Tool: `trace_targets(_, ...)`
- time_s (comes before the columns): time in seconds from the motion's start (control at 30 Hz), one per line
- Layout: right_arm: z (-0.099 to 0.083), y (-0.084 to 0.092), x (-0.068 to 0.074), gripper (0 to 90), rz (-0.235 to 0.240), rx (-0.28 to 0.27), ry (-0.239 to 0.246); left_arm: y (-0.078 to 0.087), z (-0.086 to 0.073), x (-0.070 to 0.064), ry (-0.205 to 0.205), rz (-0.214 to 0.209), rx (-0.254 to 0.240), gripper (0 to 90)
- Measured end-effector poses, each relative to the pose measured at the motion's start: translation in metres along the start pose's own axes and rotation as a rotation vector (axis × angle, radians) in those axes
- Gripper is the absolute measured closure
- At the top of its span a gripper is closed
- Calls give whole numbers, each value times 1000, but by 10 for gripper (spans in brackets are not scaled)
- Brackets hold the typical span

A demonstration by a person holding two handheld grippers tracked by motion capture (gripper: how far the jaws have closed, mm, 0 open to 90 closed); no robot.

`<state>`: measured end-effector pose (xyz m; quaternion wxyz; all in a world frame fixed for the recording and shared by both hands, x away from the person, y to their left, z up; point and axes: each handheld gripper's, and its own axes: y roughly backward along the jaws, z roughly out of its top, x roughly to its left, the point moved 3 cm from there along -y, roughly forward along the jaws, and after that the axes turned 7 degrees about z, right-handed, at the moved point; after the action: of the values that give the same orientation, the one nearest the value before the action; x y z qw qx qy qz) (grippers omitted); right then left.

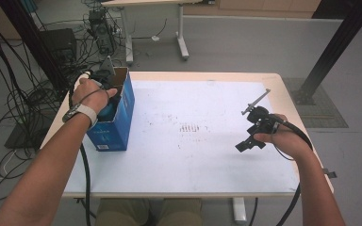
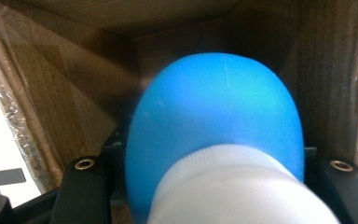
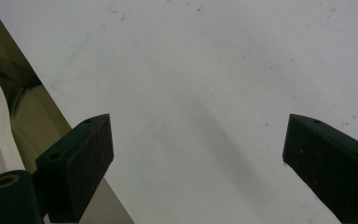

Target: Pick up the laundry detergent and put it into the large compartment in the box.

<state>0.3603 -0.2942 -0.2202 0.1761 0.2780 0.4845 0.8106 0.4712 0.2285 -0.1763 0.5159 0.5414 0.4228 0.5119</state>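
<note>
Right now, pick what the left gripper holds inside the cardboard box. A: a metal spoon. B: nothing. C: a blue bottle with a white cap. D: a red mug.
C: in the left gripper view the left gripper is clamped on a blue bottle with its white cap towards the camera, brown cardboard walls of the box around it.

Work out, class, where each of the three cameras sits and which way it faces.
High view: above the person's side, facing forward and down on the table; both forearms, left gripper, right gripper.
Left gripper view: on the left gripper, facing into the cardboard box; its jaws clamp a blue bottle.
Right gripper view: on the right gripper, facing down at the table; jaws apart.
Shared: high and left gripper views both show the box.
</note>
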Motion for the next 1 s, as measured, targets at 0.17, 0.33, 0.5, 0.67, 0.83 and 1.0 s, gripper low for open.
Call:
trace_targets(0.17, 0, 1, 1, 84, -1, -1, -3, 0, 0, 0, 0, 0, 2, 388)
trace_targets(0.33, 0, 1, 1, 84, 0, 1, 4, 0, 0, 0, 1, -1, 1, 388)
trace_targets(0.5, 0, 1, 1, 84, -2, 3, 1, 0, 0, 0, 3, 1, 2, 388)
trace_targets(0.67, -1, 2, 1, 84, -2, 0, 2, 0, 0, -1, 3, 1, 2, 387)
trace_targets(0.83, 0, 1, 1, 84, -1, 2, 4, 0, 0, 0, 6, 0, 4, 387)
trace_targets(1.0, 1, 1, 1, 84, 0, 0, 1, -1, 0, 0, 7, -1, 2, 387)
